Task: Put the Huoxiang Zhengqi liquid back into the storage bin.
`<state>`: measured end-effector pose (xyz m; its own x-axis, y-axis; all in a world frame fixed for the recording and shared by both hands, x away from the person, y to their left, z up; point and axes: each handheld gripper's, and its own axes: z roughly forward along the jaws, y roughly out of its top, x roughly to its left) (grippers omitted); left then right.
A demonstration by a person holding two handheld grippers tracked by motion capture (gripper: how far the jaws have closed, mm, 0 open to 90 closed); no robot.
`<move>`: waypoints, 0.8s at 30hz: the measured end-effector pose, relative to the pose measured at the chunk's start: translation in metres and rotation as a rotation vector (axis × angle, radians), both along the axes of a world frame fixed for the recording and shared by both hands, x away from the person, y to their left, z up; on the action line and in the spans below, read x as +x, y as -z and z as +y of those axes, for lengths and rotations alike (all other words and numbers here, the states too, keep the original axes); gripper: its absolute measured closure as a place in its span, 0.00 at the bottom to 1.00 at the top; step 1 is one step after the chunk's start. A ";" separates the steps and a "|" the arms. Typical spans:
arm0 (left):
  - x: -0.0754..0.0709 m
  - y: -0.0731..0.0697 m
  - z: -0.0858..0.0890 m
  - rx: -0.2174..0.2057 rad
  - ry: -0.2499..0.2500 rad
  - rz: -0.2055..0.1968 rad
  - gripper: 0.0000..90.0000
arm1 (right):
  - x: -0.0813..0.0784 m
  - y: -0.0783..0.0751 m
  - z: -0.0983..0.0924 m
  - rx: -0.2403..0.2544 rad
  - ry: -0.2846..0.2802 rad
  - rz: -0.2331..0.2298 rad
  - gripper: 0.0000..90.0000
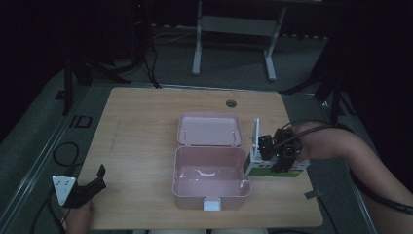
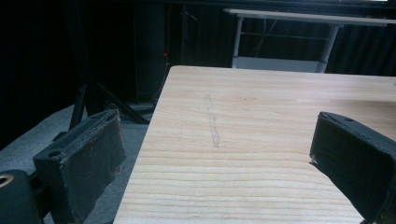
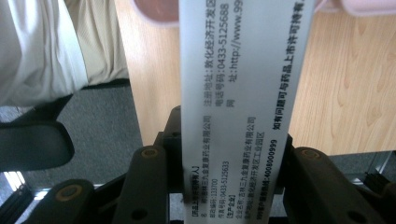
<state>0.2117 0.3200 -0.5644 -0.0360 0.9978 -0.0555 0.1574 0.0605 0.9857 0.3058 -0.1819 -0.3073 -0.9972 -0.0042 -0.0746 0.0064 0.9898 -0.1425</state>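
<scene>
Pink plastic forms the open lunch box (image 1: 210, 187) that sits near the middle of the wooden table (image 1: 141, 131), its lid (image 1: 210, 128) laid back flat behind the tray, a white latch at its front edge. Just to the right of the box, the right gripper (image 1: 272, 155) has its jaws clamped on a white and green medicine carton (image 1: 257, 165), which is close beside the box's right wall; from above I cannot tell whether the carton rests on the table or is lifted off it. In the right gripper view the carton (image 3: 245, 107) runs up between the two black jaws, its white face printed with black text, both jaws pressed against its sides, with the pink rim of the box (image 3: 156, 11) beyond it and wood grain on either side. The left gripper (image 1: 90, 187) lies at the near left corner of the table, well apart from the box. In the left gripper view its jaws stand wide open with nothing between them, bare tabletop (image 2: 261, 140) ahead
</scene>
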 end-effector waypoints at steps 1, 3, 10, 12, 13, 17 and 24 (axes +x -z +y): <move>0.000 0.000 0.000 0.000 0.001 0.000 0.03 | 0.000 -0.001 0.003 0.003 -0.002 -0.002 0.70; 0.000 0.000 0.000 -0.001 0.001 -0.001 0.03 | 0.001 -0.002 0.009 0.006 -0.006 -0.001 0.70; 0.000 0.000 0.000 -0.002 0.000 -0.001 0.03 | 0.002 0.002 0.033 0.002 -0.028 0.019 0.70; 0.000 0.000 0.000 -0.001 0.000 -0.001 0.03 | 0.001 0.004 0.040 -0.005 -0.035 0.017 0.70; 0.000 0.000 0.000 -0.001 0.000 -0.001 0.03 | 0.001 0.005 0.044 -0.008 -0.042 0.012 0.70; 0.000 0.000 0.000 -0.003 0.001 -0.002 0.03 | -0.001 0.010 0.063 -0.018 -0.063 0.015 0.70; 0.000 0.000 0.000 -0.003 0.003 -0.003 0.03 | -0.006 0.012 0.087 -0.012 -0.097 0.023 0.70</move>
<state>0.2113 0.3203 -0.5646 -0.0330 0.9977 -0.0587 0.1548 0.0632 0.9859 0.3000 -0.0945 -0.3195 -0.9935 -0.1019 -0.0510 -0.0929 0.9837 -0.1539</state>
